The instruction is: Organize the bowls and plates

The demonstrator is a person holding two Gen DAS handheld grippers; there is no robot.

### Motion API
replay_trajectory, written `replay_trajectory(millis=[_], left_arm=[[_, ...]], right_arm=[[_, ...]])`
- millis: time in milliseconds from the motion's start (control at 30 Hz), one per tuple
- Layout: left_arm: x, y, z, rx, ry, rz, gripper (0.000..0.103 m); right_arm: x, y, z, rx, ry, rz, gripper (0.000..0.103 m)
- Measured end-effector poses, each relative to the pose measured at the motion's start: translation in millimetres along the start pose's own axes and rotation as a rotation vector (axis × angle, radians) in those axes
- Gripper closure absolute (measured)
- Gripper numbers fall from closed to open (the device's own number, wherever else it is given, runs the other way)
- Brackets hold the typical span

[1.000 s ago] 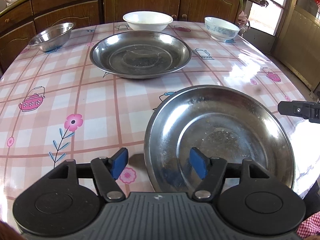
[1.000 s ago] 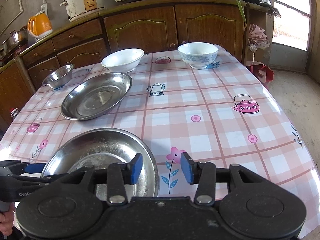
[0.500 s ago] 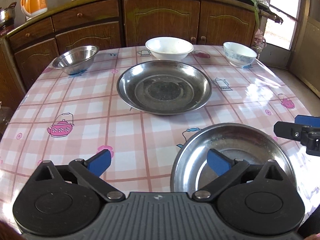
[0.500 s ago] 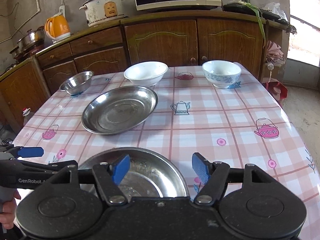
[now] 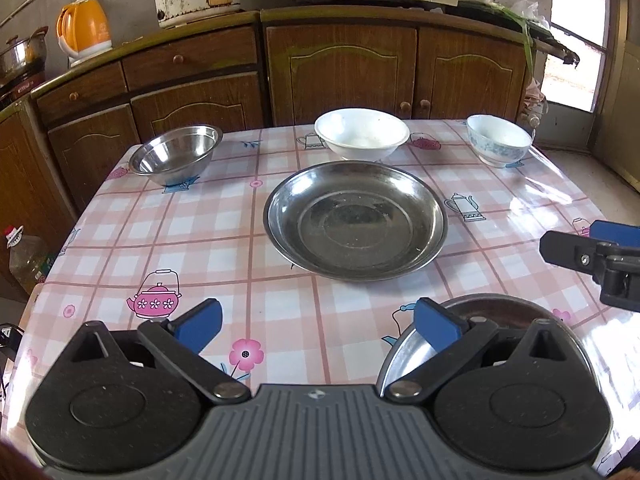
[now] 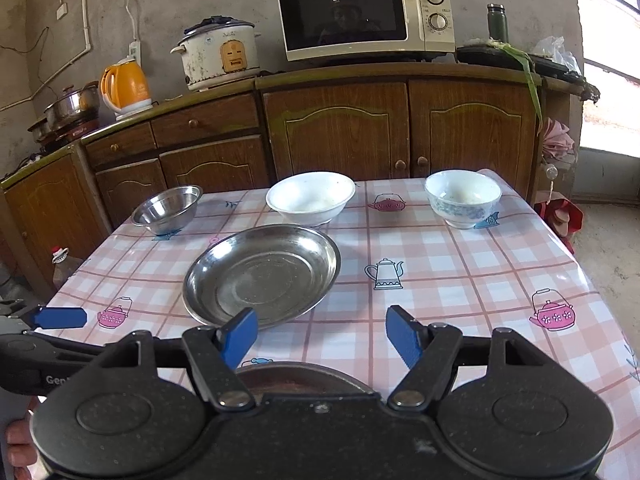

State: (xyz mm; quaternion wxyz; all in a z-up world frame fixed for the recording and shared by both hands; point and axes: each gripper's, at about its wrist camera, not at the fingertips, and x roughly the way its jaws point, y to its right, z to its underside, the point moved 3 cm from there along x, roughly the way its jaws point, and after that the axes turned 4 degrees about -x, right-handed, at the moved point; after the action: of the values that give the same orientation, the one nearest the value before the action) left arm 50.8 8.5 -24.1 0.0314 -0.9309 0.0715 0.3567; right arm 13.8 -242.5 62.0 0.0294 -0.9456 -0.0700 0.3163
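1. The left gripper hangs above the near edge of the table, its blue pads spread as wide as they go, nothing between them.
2. The right gripper hovers beside it, jaws apart with only tablecloth showing in the gap.
3. The near steel plate lies flat at the table's near edge, under both grippers and mostly hidden by their bodies; neither pad presses on it.
4. A hand shows at the lower left of the right wrist view, on the left tool's handle.
5. The large steel plate sits at mid-table, beyond the near steel plate and apart from it.
6. The white bowl stands just behind the large steel plate, very close to its far rim.
7. The small steel bowl stands at the table's far left corner, well apart from the large steel plate.
8. The blue-patterned bowl stands upright at the table's far right corner.
9. Beyond the table, wooden cabinets carry a microwave, a rice cooker and an orange kettle.
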Motion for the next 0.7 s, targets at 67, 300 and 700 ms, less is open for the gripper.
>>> replay_trajectory(millis=[67,300,700], left_arm=[[-0.1,-2.6,-2.8,-0.012,0.000,0.007,0.000],[3.5,-6.6,-10.3,-0.026,-0.007,0.013,0.000],[18.3,-12.9,-19.6,-0.034,-0.017,0.010,0.000]], right_arm=[[0.2,-3.1,-3.6,-0.025,0.002,0.007,0.019],[5.1,-8.3,-12.5,-0.044,-0.004,-0.005,0.019],[20.2,-12.5,-23.3,-0.047,-0.014,-0.012,0.019]])
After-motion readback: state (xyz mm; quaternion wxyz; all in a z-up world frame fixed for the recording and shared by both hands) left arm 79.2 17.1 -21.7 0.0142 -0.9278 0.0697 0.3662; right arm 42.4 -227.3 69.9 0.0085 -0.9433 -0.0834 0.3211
